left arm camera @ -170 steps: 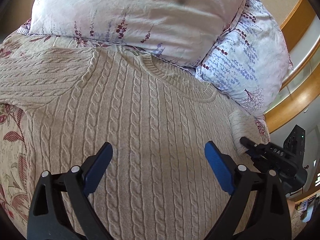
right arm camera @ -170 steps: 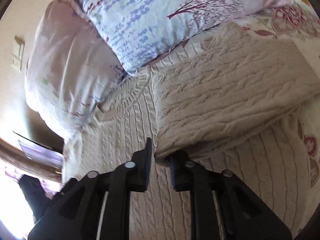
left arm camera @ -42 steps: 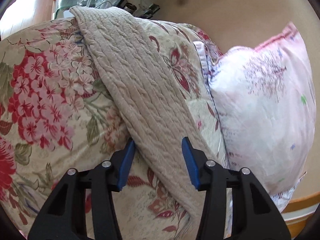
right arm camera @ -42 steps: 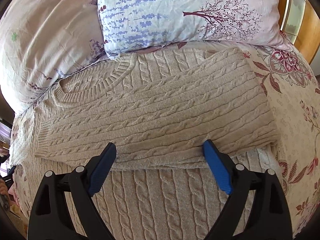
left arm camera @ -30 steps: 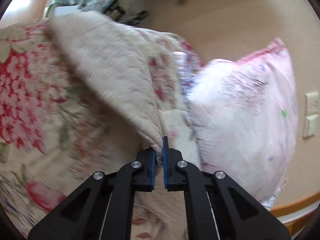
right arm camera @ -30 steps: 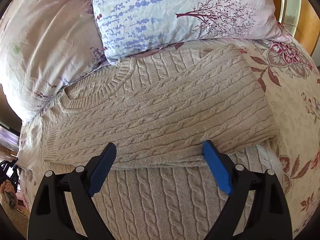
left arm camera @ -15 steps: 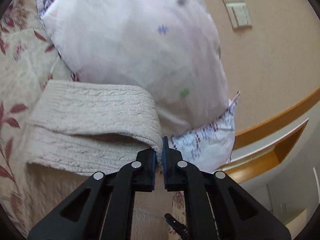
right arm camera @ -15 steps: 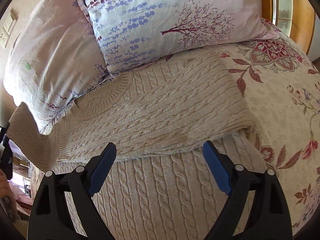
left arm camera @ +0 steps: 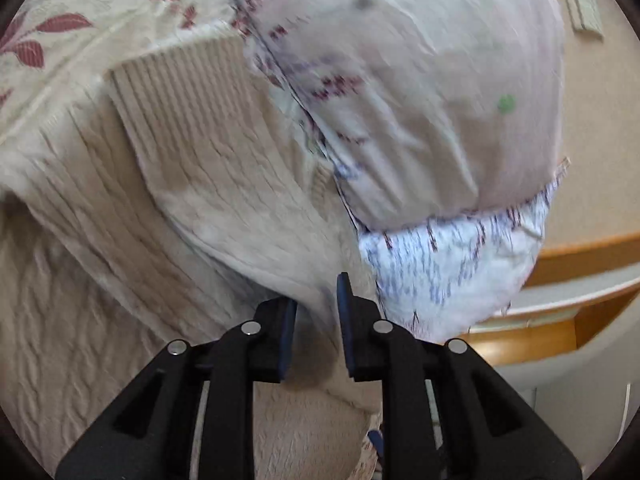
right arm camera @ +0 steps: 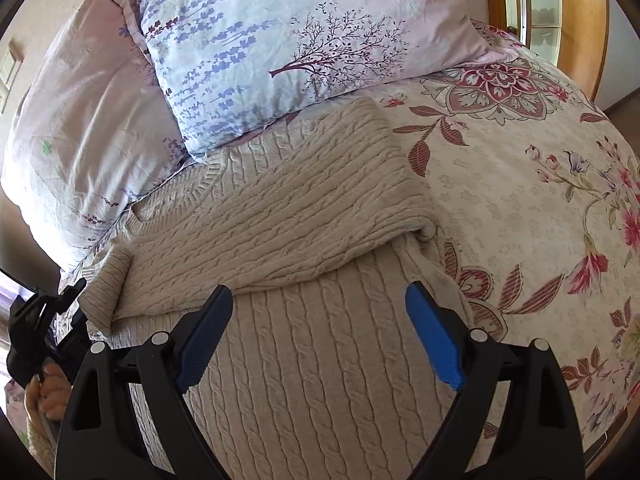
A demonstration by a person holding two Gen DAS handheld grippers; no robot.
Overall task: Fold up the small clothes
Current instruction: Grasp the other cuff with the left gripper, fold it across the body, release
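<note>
Left wrist view, left gripper point(left arm camera: 316, 312) jaws just opening a little, beige sweater point(left arm camera: 192, 184) sleeve lying between them by the pillows point(left arm camera: 420, 92), right gripper point(right arm camera: 320, 332) hanging wide open over the sweater, holding nothing, on the flowery bedspread point(right arm camera: 520, 184).

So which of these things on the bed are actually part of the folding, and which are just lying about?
Part of the job:
- cream cable-knit sweater
- its left sleeve, just let go
- left tool, jaws just opening
- right tool, open above the sweater

Just lying about:
- pink pillow
- lavender-print pillow
- floral bedspread
</note>
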